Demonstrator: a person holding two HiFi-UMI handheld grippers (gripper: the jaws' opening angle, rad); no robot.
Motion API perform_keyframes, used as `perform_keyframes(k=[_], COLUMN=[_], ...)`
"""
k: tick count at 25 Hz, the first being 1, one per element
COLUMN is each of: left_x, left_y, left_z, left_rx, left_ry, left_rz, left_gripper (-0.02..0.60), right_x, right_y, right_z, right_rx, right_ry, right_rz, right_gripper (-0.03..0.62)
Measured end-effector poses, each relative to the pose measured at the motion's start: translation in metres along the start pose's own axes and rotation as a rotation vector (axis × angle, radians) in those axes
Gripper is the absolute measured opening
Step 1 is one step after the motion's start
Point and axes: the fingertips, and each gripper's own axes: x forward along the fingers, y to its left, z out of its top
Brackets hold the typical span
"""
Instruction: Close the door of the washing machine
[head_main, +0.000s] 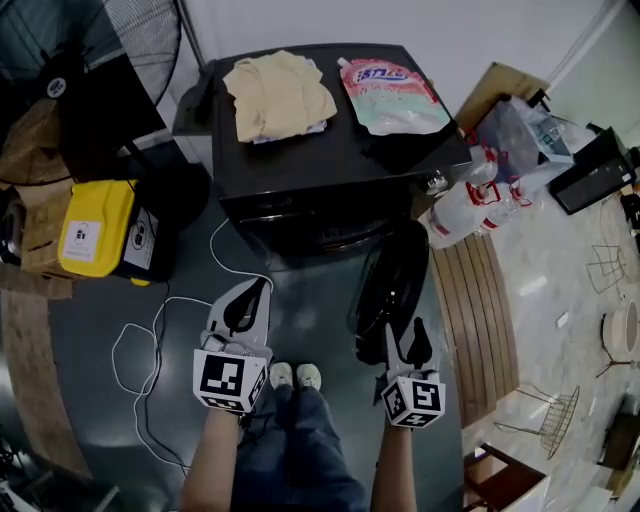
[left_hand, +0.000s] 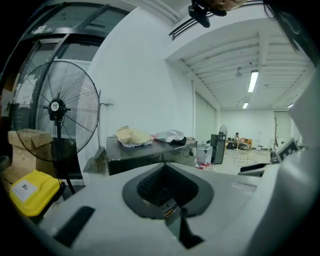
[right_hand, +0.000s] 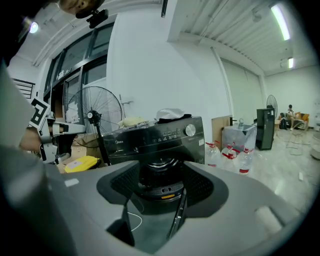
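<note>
We're holding the right gripper (head_main: 405, 338) spread at the swung-open door (head_main: 392, 272) of the washing machine (head_main: 330, 170), left gripper (head_main: 256, 292) pressed together, idle — jaws probably risking slipping off its thin edge, leaving it unlatched.

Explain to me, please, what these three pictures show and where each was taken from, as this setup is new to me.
A person holds a two-jaw hand tool in each hand; the marker cubes belong to the tools. The head view looks down from the person's head; the other two look along each tool's jaws. The left gripper has its jaws together, empty. The right gripper has its jaws apart, close by the round dark door, which stands open on the black front-loading washing machine. On its top lie a beige cloth and a pink-and-green plastic pouch. Nothing is held.
</note>
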Motion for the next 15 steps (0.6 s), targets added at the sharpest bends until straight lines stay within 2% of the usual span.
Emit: perform_keyframes(k=[7,15], left_x=[0.033,0.046], left_y=[-0.031,-0.056], left_z=[-0.069,-0.142], left_rx=[-0.006,-0.035], left_ry=[0.068,0.142], left_rz=[-0.080,-0.108], left_gripper=[0.008,0.008], right_x=[-0.002,-0.009], right_y=[-0.025,-0.049], right_z=[-0.081,-0.175], right_rx=[0.040,0.070], right_ry=[0.085,0.189], right_rz=[-0.045,-0.086], right_gripper=[0.264,0.258])
